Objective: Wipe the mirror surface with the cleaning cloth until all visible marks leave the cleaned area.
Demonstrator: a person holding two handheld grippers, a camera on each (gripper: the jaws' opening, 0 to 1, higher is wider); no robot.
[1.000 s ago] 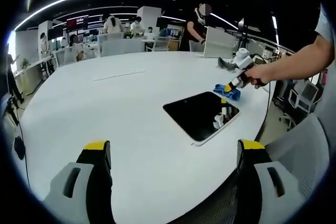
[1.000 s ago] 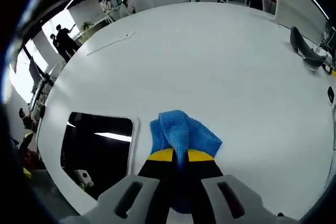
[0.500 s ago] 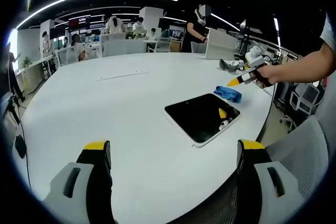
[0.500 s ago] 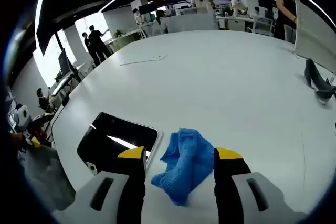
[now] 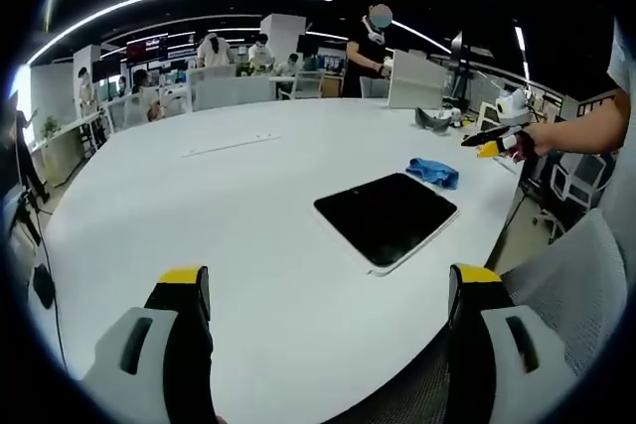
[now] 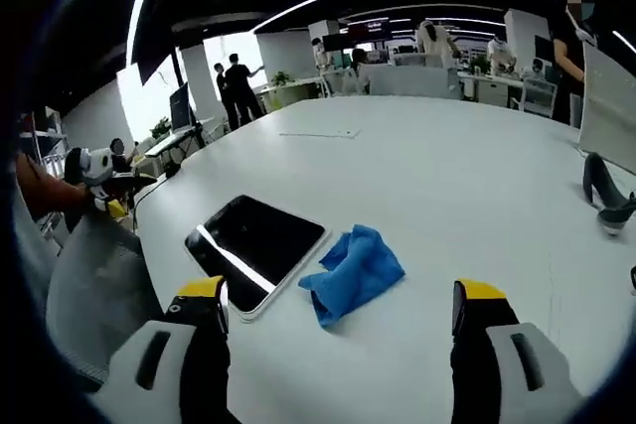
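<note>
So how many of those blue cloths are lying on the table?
1. The blue cloth lies crumpled on the white table, just beside the dark mirror, touching neither gripper. I see no other cloth.

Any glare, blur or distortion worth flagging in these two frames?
Left gripper view: sharp, fisheye bends the ceiling light strips; the mirror looks plain black, no glare. Right gripper view: a bright streak of reflected light crosses the mirror beside the blue cloth; the window at the left is blown out.

One mirror (image 6: 256, 250), one cloth (image 6: 354, 271), one table (image 6: 447, 176).
</note>
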